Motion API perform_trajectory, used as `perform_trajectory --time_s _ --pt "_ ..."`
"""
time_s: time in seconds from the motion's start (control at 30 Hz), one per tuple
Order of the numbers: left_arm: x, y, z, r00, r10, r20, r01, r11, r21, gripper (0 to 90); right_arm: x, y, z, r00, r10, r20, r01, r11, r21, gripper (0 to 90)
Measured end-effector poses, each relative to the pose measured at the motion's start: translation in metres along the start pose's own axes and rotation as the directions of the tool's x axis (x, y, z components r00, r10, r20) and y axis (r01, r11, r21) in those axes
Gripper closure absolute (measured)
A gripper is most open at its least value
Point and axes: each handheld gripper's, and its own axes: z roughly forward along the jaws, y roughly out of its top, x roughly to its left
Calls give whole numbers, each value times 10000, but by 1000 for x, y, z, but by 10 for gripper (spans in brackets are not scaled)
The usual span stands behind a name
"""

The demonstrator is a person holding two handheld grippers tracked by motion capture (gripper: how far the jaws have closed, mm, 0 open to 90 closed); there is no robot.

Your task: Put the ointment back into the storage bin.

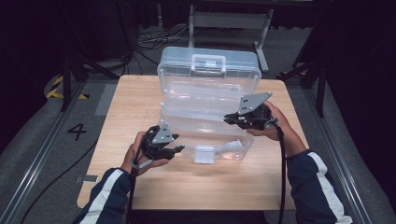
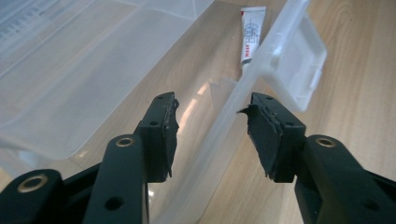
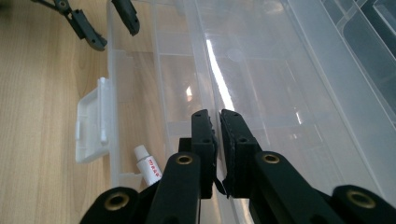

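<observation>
Sitting open in the middle of the light wooden table (image 1: pixel 140 184), the clear plastic storage box (image 1: pixel 205 109) has its lid tilted up at the far side, a clear carry handle (image 1: pixel 208 62) on top. From the high view, the left gripper (image 1: pixel 176 148) comes to the box's near left corner, held in a hand with a navy, white-striped sleeve (image 1: pixel 105 196). The right gripper (image 1: pixel 227 118) reaches over the box's right side, onto an inner tray edge. A clear front latch (image 1: pixel 204 154) hangs from the near wall.

In the left gripper view, the left gripper (image 2: pixel 212 133) has its jaws parted to a middling width, with the box's thin near wall (image 2: pixel 233 116) running between them; neither pad presses on it. The latch (image 2: pixel 299 70) sticks out to the right, and a small white tube with red print (image 2: pixel 251 39) lies on the box floor beyond.

In the right gripper view, the right gripper (image 3: pixel 218 135) has its jaws nearly together, pinching the thin edge of a clear inner tray (image 3: pixel 280 93). The white tube (image 3: pixel 148 169) lies in the bottom compartment just left of the jaws, near the latch (image 3: pixel 93 133). The left gripper's tips (image 3: pixel 109 23) show at the far corner.
</observation>
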Motion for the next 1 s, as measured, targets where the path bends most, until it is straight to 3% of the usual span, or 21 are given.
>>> perform_trajectory --time_s 0.27,0.43,0.5,0.63,0.67,0.8,0.83,0.87,0.9,1.0 --pt "5 -6 -21 9983 -267 -514 255 9994 -231 491 4 -4 1 9999 82 -137 -84 9998 -181 842" --pt "16 -10 -34 9941 -728 -806 673 9954 -686 486 4 -5 1 9999 119 -106 -122 9996 -252 841" --pt "21 -11 -41 9908 -952 -956 859 9916 -972 501 4 -6 1 9998 150 -103 -153 9995 -292 841" --pt "33 -11 -55 9829 -1539 -1006 1340 9742 -1817 543 5 -6 1 9999 126 -66 -128 9996 -271 841" --pt "33 -11 -55 9829 -1539 -1006 1340 9742 -1817 560 5 -6 1 9999 149 -51 -151 9995 -276 839" --pt "46 -11 -63 9703 -2078 -1237 1741 9552 -2392 650 6 -6 1 9999 165 -39 -166 9995 -282 839" --pt "49 -12 -62 9661 -2229 -1303 1876 9527 -2390 672 6 -6 1 9999 157 -26 -158 9995 -270 838" --pt "49 -12 -62 9661 -2229 -1303 1876 9527 -2390 708 6 -6 1 9999 157 -26 -158 9995 -270 838" --pt "57 -13 -57 9515 -2543 -1730 2103 9484 -2372 742 7 -6 1 9999 139 8 -139 9996 -249 837" --pt "68 -15 -52 9372 -2884 -1964 2379 9399 -2450 835 8 -6 1 9999 128 91 -126 9997 -230 835"
